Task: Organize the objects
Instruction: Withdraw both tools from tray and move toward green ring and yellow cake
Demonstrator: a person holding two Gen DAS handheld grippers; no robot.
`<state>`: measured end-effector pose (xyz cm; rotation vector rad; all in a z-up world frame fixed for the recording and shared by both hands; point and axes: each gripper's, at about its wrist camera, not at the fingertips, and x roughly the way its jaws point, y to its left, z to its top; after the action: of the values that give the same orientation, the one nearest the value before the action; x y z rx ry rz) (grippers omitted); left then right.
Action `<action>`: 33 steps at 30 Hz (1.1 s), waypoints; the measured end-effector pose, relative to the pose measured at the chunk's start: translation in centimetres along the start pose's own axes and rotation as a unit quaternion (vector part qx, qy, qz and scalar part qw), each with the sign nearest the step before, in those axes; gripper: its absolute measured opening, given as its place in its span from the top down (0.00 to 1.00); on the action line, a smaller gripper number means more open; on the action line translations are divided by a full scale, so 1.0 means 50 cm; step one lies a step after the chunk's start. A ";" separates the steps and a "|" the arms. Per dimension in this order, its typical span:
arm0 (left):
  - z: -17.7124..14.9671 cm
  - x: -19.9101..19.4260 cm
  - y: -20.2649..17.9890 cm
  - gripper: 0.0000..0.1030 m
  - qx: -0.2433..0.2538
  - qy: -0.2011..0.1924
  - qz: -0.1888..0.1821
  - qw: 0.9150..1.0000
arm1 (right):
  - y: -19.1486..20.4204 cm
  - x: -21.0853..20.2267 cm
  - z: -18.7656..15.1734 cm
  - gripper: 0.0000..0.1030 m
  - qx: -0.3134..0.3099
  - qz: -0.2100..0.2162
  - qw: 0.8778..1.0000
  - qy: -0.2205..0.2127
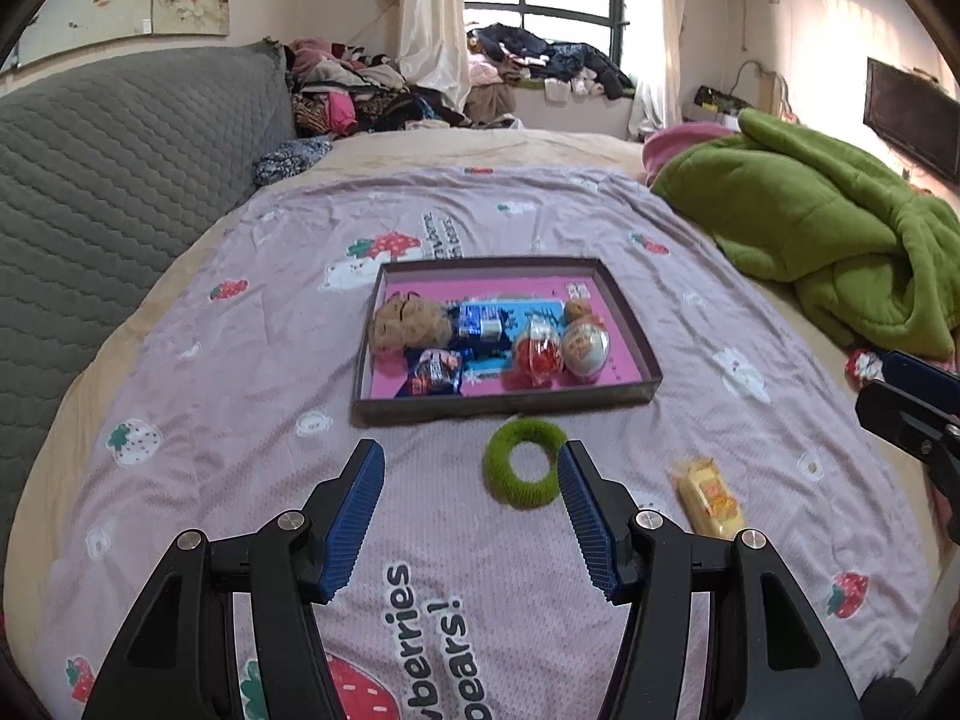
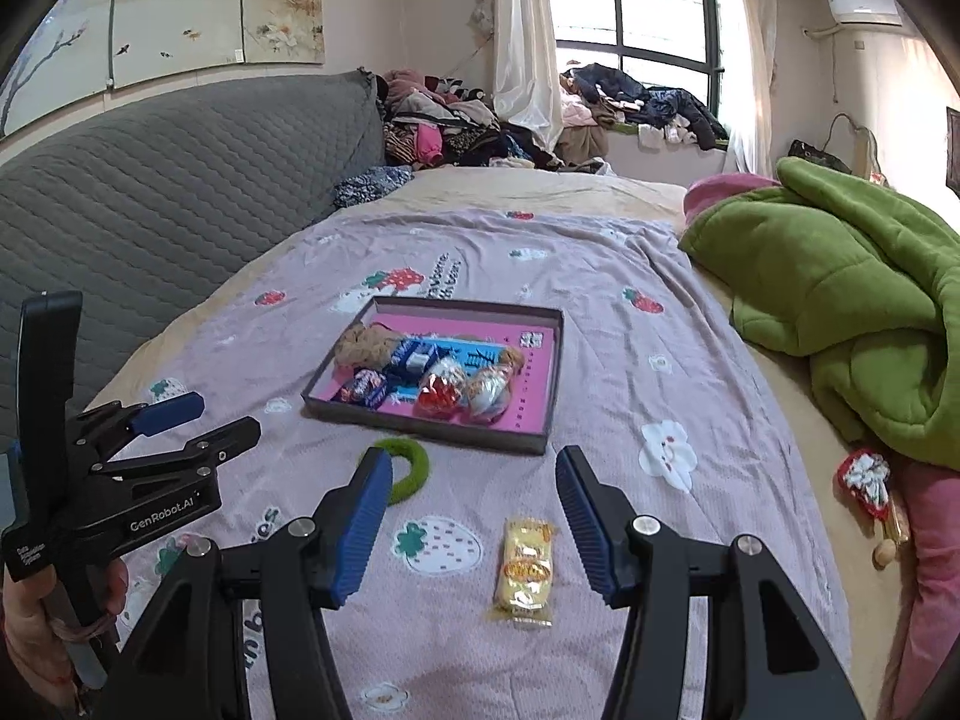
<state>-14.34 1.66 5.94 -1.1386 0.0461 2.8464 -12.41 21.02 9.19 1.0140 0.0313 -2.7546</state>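
Both claws were hanging open over the bed with nothing between the jaws. The left gripper (image 1: 471, 459) had its blue ribbed pads spread wide, and the fuzzy green ring-shaped hair tie (image 1: 526, 462) sat right by its right-hand pad, just in front of the shallow dark cardboard tray with the pink bottom (image 1: 624, 306). The right gripper (image 2: 474, 465) was released too, and the yellow crinkly snack packet (image 2: 525, 570) lay flat on the lilac strawberry-print bedsheet (image 2: 600, 276) roughly under its jaws, a bit further from the tray than the hair tie.

Inside the tray there was a tan knitted bundle (image 1: 402, 324) at the left end, two blue wrapped snacks (image 1: 480, 321) next to it, and a red-and-clear wrapped sweet (image 1: 539, 354) beside a white egg-shaped thing (image 1: 585, 345) on the right. A crumpled green fleece blanket (image 1: 840, 228) was piled well off to the tray's right.
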 end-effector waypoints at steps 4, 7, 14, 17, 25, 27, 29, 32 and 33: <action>-0.017 0.019 -0.006 0.40 0.001 0.011 -0.005 1.000 | -0.007 0.013 -0.029 0.45 0.007 -0.001 1.000 0.013; -0.024 0.033 -0.005 0.40 -0.001 0.018 -0.011 1.000 | -0.012 0.032 -0.053 0.45 0.013 -0.006 1.000 0.021; -0.049 0.067 -0.002 0.40 -0.006 0.038 -0.015 0.999 | -0.014 0.075 -0.109 0.45 0.022 -0.009 0.999 0.046; -0.057 0.080 -0.002 0.40 -0.003 0.042 -0.013 0.999 | -0.016 0.089 -0.125 0.45 0.025 -0.007 0.998 0.055; -0.079 0.117 -0.006 0.40 0.000 0.057 -0.011 0.998 | -0.029 0.113 -0.146 0.45 0.032 -0.015 0.997 0.062; -0.082 0.126 -0.007 0.40 0.000 0.060 -0.011 0.998 | -0.033 0.119 -0.148 0.45 0.032 -0.016 0.997 0.064; -0.084 0.134 -0.008 0.40 0.000 0.063 -0.011 0.998 | -0.035 0.125 -0.150 0.45 0.031 -0.016 0.997 0.067; -0.086 0.146 -0.012 0.40 0.001 0.068 -0.012 0.998 | -0.039 0.134 -0.153 0.45 0.033 -0.018 0.997 0.071; -0.086 0.150 -0.013 0.40 0.001 0.070 -0.013 0.997 | -0.040 0.138 -0.155 0.45 0.033 -0.020 0.997 0.072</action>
<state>-16.75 2.49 -2.38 -1.3255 0.0412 2.7399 -12.99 22.39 -1.28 1.2418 -0.0176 -2.7278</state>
